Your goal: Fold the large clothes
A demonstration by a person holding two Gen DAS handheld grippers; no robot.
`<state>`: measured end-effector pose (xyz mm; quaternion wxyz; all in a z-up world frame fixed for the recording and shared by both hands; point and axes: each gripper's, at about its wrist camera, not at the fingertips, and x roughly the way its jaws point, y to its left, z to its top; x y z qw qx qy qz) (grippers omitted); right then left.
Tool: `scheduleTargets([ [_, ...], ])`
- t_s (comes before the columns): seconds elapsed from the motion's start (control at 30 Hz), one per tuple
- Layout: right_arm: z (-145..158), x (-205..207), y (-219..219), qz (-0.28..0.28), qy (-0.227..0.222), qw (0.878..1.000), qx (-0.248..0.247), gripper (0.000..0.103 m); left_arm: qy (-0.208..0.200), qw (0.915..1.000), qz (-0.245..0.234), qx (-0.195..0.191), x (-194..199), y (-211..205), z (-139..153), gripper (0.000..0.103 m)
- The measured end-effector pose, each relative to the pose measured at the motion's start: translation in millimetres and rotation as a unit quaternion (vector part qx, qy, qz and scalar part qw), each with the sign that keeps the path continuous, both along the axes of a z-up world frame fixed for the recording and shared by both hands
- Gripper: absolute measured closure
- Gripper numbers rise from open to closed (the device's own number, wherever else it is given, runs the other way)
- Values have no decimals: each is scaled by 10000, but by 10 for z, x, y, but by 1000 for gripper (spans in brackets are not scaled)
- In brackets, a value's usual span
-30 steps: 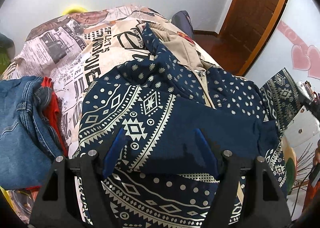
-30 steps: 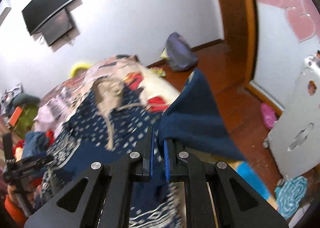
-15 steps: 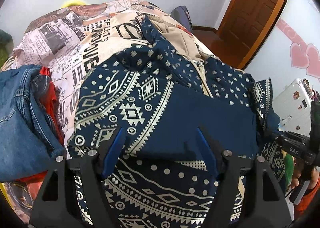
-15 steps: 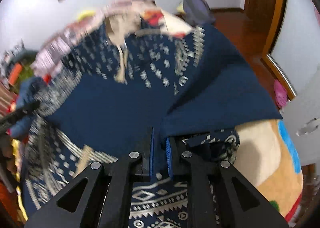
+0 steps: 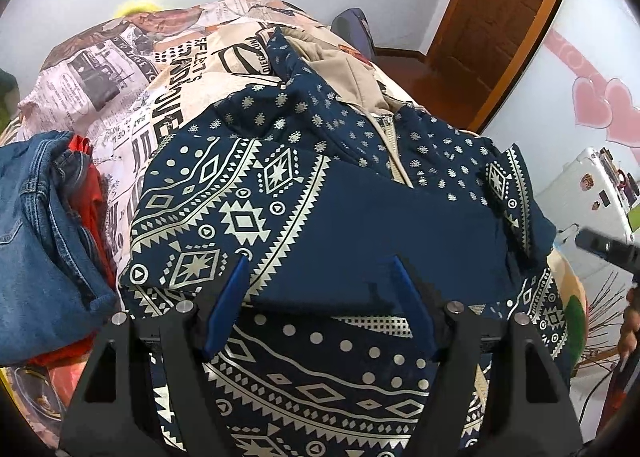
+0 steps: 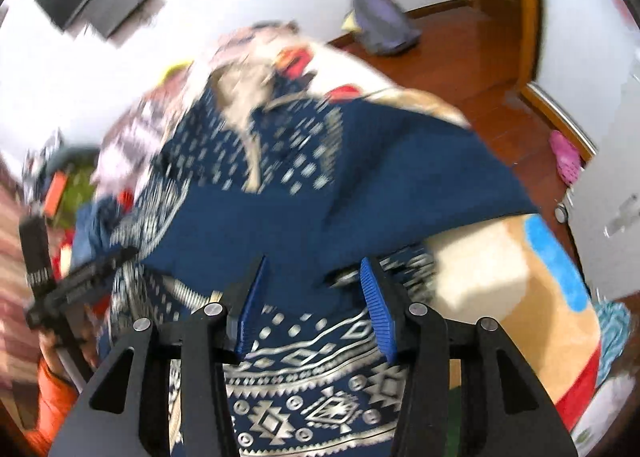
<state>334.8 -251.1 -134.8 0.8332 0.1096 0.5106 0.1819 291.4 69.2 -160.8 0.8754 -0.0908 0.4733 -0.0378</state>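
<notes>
Left wrist view: folded jeans [image 5: 36, 225] are seen at far left on the printed bedspread [image 5: 120, 69]; the navy patterned garment [image 5: 360, 225] is spread mid-bed beneath the left gripper [image 5: 320, 277], jaws wide, nothing held. The right gripper [image 6: 312, 281], jaws just opened, is empty above it.

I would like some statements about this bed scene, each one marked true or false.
1. The navy patterned jacket lies on the bed. True.
2. The right hand-held gripper clamps the fabric. False: its jaws have just been opening and stand apart, above the jacket.
3. The left hand-held gripper is open. True.
4. The blue jeans lie on top of the jacket. False: they lie beside it, at the left of the left wrist view.
</notes>
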Motion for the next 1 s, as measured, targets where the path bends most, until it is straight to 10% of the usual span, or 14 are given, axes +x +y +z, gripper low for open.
scheduleTargets([
  [0.57, -827, 737, -815, -2202, 1025, 9661, 881, 55, 86, 9998, 131, -102, 9, 106, -64, 31],
  [0.73, -787, 815, -789, -2355, 748, 9675, 531, 89, 92, 9997, 210, -117, 2, 158, -75, 31],
  [1.0, -128, 680, -588, -1881, -261, 9802, 556, 96, -51, 9998, 179, -26, -54, 165, 9, 31],
])
